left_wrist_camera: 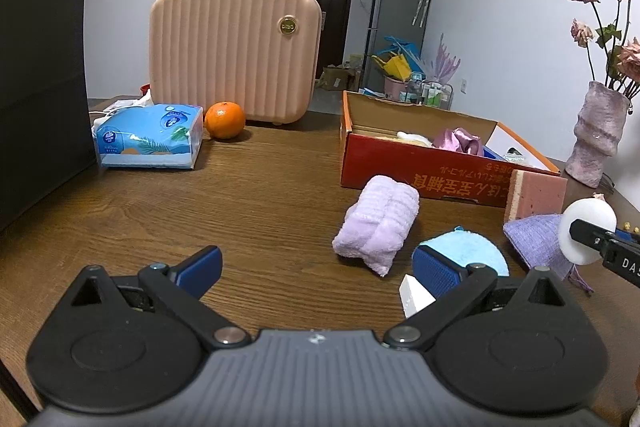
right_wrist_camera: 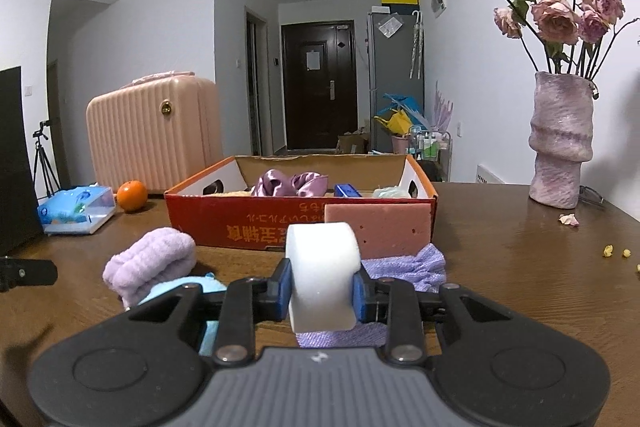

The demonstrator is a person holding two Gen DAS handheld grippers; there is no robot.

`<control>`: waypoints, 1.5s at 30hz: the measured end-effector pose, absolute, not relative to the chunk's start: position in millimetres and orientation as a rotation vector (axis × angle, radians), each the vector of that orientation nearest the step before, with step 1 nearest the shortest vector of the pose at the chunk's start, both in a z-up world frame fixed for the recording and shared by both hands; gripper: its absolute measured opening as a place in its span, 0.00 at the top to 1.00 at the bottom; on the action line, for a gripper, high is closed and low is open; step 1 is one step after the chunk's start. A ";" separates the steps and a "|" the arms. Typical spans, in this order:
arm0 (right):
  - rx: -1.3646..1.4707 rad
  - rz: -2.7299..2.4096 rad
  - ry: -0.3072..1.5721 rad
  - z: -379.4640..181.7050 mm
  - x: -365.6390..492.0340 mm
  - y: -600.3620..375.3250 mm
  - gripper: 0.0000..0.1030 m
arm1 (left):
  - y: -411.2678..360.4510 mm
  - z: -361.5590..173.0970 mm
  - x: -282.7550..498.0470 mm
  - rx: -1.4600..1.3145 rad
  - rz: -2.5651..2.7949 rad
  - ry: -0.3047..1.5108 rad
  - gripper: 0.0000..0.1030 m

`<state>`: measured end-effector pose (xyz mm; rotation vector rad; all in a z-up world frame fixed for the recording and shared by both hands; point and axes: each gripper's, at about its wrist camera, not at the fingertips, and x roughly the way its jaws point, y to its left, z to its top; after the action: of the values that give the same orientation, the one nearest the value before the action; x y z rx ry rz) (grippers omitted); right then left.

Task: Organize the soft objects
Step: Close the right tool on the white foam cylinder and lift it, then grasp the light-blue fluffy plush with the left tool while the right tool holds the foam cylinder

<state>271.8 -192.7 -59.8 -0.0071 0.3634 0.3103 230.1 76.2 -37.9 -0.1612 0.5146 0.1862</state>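
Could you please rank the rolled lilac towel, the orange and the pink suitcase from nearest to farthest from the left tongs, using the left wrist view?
From the left tongs:
1. Rolled lilac towel, just ahead, slightly right.
2. Orange, farther back, left of centre.
3. Pink suitcase, standing behind the orange at the table's far side.
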 end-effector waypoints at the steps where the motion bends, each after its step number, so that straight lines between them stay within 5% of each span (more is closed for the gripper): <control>1: -0.005 0.310 0.362 -59.5 271.8 -193.2 0.72 | 75.9 -37.5 231.0 -0.162 0.187 0.514 0.00; 45: 0.009 0.242 0.325 -58.5 284.2 -242.4 0.72 | -42.6 -69.5 328.3 0.063 0.005 0.663 0.00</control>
<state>284.2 -242.4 -58.5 0.0094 0.3247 0.2419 328.3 -42.6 -69.5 0.0628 0.6629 0.0051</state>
